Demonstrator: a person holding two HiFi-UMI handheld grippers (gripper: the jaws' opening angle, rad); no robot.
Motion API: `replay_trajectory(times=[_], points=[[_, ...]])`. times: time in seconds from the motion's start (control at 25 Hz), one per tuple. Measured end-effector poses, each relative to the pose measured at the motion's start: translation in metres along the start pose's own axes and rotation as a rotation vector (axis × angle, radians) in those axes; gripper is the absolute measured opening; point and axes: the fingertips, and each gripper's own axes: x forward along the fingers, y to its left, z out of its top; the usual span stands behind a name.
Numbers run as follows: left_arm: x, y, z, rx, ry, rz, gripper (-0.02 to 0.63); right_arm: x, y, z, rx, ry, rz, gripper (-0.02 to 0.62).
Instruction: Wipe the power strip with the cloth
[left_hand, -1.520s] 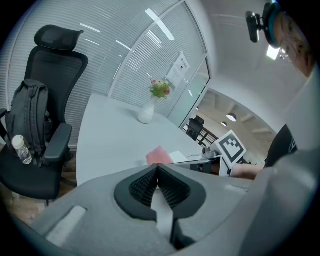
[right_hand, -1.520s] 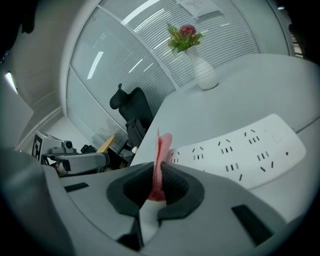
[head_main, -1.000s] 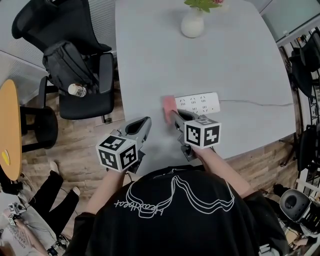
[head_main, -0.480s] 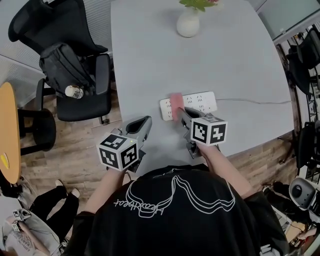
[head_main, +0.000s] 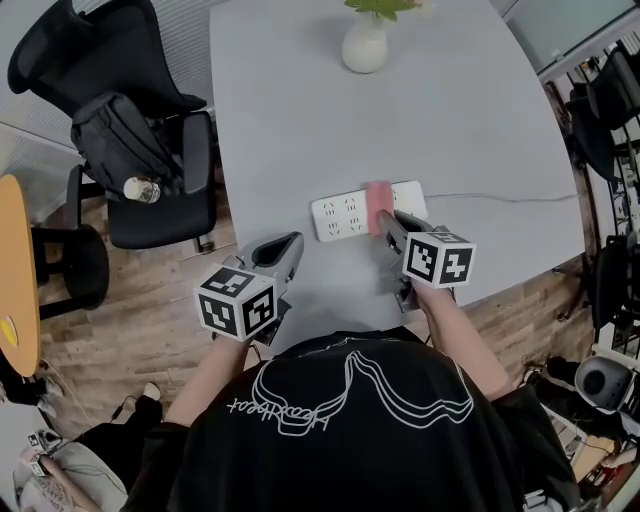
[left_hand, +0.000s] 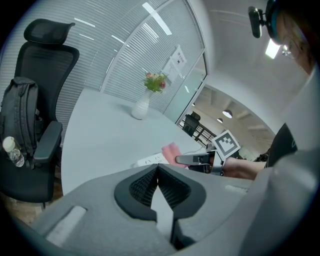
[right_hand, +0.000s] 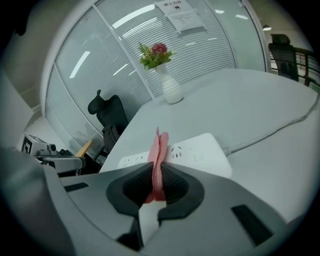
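Right tongs (head_main: 386, 216) clamped tight on the pink cloth (head_main: 378, 194), which sits on the white power strip's (head_main: 345, 214) right half. The strip's long axis follows the counter's (head_main: 460, 120) near edge (the bare stretch lies leftward). Left tongs (head_main: 287, 247) pinched together, empty.

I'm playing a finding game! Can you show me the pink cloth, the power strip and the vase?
cloth (head_main: 378, 194): head view, middle of the pink fold.
power strip (head_main: 340, 216): head view, bare white left half.
vase (head_main: 364, 50): head view, round white body.
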Motion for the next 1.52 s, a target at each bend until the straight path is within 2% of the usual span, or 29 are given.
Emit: replay_trajectory(times=[0.4,0.8,1.0,1.28,1.52], points=[[0.008,0.002,0.001,-0.010,0.013,-0.007,0.012,-0.018,-0.040,0.011,-0.063,-0.034,-0.122,0.044],[0.012,0.003,-0.005,-0.031,0.036,-0.017,0.012,-0.036,-0.076,0.014,-0.024,-0.045,-0.176,0.044],[0.014,0.005,-0.008,-0.043,0.040,-0.013,0.012,-0.039,-0.086,0.017,-0.055,-0.047,-0.204,0.044],[0.010,0.007,-0.008,-0.057,0.027,0.002,0.012,-0.048,-0.067,0.028,-0.093,-0.070,-0.174,0.041],[0.004,0.014,-0.008,-0.058,0.009,0.066,0.012,-0.053,-0.019,0.044,-0.123,-0.106,-0.059,0.041]])
